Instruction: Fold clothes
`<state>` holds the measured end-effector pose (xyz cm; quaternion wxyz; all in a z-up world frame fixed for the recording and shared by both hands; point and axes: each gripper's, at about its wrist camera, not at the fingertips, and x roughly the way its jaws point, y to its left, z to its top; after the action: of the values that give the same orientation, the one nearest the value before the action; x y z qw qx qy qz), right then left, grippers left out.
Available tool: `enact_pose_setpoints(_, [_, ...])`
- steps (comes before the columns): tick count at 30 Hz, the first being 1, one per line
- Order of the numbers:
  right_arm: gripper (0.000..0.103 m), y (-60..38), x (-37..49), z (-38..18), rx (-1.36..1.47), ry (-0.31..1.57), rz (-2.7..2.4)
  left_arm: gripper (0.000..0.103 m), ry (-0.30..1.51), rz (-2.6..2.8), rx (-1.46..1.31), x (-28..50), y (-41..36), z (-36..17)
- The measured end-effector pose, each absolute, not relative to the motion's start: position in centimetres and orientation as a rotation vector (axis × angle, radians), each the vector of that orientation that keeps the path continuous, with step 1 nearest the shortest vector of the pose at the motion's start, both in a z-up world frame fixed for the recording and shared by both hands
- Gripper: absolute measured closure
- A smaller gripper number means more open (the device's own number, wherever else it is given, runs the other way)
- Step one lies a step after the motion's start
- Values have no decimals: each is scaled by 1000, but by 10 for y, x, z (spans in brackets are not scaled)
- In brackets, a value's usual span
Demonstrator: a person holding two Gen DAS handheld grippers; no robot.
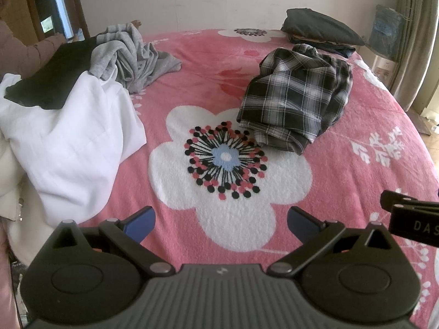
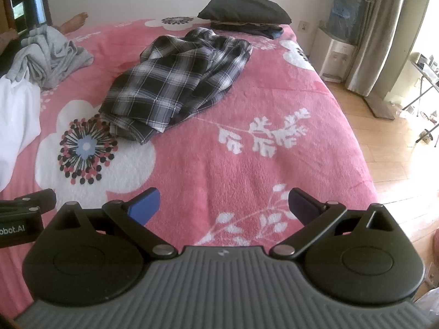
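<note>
A crumpled black-and-white plaid shirt [image 1: 296,96] [image 2: 175,82] lies on the pink flowered blanket [image 1: 208,63] [image 2: 274,87], well beyond both grippers. My left gripper [image 1: 221,223] hovers open over the large white flower, nothing between its blue pads. My right gripper [image 2: 223,208] is open too, above bare pink blanket to the right of the shirt. A white garment [image 1: 71,148] [image 2: 16,120] is heaped at the left with a black cloth [image 1: 52,79] on top. A grey garment [image 1: 131,54] [image 2: 52,54] is bunched behind it.
A dark pillow [image 1: 321,27] [image 2: 244,8] rests on folded clothes at the bed's far end. A person's foot [image 2: 74,22] and pink sleeve [image 1: 24,54] show at the far left. Wooden floor [image 2: 389,150], a water dispenser [image 2: 334,54] and curtains lie right of the bed.
</note>
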<state>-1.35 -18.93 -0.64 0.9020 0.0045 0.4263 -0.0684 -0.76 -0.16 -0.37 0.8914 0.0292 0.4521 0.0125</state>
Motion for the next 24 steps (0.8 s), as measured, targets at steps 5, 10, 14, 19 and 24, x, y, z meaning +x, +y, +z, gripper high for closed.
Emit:
enact_pose_setpoints(5, [2,-188,-14,-7,6,884,-140,0,936,27,62,-8,-2,-3])
enact_pose_setpoints(10, [2,-189,-14,-5,6,879,-143,0,937,28,61,-8,-2,-3])
enact_pose_setpoints(14, [2,-189,-15,-6,6,880,-143,0,937,27,62,-8,-1,-2])
enact_pose_setpoints(19, [2,-190,-14,-5,7,875,-148,0,938,24,65,-8,-1,-4])
enact_pose_setpoints(24, [2,-191,-13,-7,6,872,-153,0,941,27,67,-5,-2,-8])
